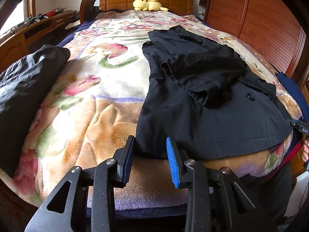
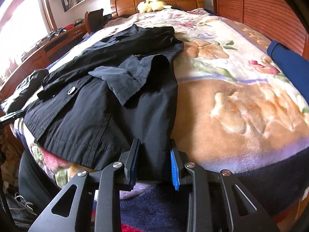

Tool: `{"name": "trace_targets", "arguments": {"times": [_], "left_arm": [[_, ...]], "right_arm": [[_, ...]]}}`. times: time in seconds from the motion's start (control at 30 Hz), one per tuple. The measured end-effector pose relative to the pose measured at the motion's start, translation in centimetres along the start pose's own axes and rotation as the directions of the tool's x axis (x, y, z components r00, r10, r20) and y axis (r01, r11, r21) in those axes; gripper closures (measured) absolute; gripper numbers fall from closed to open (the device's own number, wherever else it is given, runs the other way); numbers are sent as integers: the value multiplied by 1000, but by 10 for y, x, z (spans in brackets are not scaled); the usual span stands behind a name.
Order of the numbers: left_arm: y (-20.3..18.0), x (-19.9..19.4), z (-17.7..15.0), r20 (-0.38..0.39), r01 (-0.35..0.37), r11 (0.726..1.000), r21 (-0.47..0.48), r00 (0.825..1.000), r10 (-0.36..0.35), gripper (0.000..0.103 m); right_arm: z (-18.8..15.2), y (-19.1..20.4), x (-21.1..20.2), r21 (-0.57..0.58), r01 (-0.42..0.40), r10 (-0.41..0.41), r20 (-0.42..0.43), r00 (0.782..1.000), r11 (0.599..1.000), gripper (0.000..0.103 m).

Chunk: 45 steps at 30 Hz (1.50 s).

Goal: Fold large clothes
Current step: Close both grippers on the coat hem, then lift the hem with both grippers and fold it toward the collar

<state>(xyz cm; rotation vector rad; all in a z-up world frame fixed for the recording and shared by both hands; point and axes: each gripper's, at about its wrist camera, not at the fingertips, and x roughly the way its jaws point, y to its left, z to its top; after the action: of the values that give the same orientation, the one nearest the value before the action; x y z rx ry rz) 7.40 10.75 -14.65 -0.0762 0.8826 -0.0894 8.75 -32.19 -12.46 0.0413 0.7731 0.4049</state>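
Note:
A large black coat (image 1: 193,116) lies flat on the flowered blanket (image 1: 87,96), buttons up, one sleeve folded across its front and its hem at the near bed edge. My left gripper (image 1: 150,138) stands at the hem's left corner. Its jaws are open on either side of the cloth, with a gap showing at the blue pad (image 1: 172,162). In the right wrist view the coat (image 2: 96,116) fills the left half. My right gripper (image 2: 154,141) straddles the hem's right corner, and the fabric lies flat between its open jaws.
A second dark garment (image 1: 25,87) lies folded on the blanket's left side. A yellow plush toy (image 1: 147,4) rests by the wooden headboard. Slatted wardrobe doors (image 1: 260,29) run along the right, a wooden desk (image 1: 38,29) along the left. A blue cloth (image 2: 285,61) hangs off the bed's right edge.

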Motion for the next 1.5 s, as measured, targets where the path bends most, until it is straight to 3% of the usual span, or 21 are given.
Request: {"name": "trace_targets", "arguments": {"times": [0.03, 0.07, 0.17, 0.23, 0.43, 0.73, 1.0, 1.27, 1.37, 1.5], "left_arm": [[1, -1, 0, 0, 3, 1000, -4, 1000, -3, 70], [1, -1, 0, 0, 3, 1000, -4, 1000, -3, 77], [0, -6, 3, 5, 4, 1000, -2, 1000, -4, 93], [-4, -16, 6, 34, 12, 1000, 1, 999, -12, 98], [-19, -70, 22, 181, 35, 999, 17, 983, -38, 100], [-34, -154, 39, 347, 33, 996, 79, 936, -58, 100], [-39, -207, 36, 444, 27, 992, 121, 892, -78, 101], [-43, -233, 34, 507, 41, 989, 143, 855, -109, 101], [-41, -227, 35, 501, 39, 989, 141, 859, -105, 101], [-31, -199, 33, 451, 45, 993, 109, 888, -90, 101]], "right_arm": [[0, -1, 0, 7, -6, 6, 0, 1000, 1000, 74], [0, -2, 0, 11, -10, 10, 1, 1000, 1000, 75], [0, 0, -3, 11, -41, 41, 5, 999, 999, 90], [1, 3, -9, 7, -53, 53, 25, 998, 999, 93], [10, 4, -48, 28, -97, 92, 153, 984, 995, 94], [20, 18, -137, -26, -136, 137, 337, 932, 990, 95], [0, 22, -208, -69, -120, 138, 447, 884, 990, 95], [-22, 15, -246, -73, -134, 152, 514, 844, 988, 95], [-30, 14, -236, -77, -126, 147, 507, 849, 989, 95], [-29, 11, -202, -63, -106, 123, 455, 882, 992, 95]]}}
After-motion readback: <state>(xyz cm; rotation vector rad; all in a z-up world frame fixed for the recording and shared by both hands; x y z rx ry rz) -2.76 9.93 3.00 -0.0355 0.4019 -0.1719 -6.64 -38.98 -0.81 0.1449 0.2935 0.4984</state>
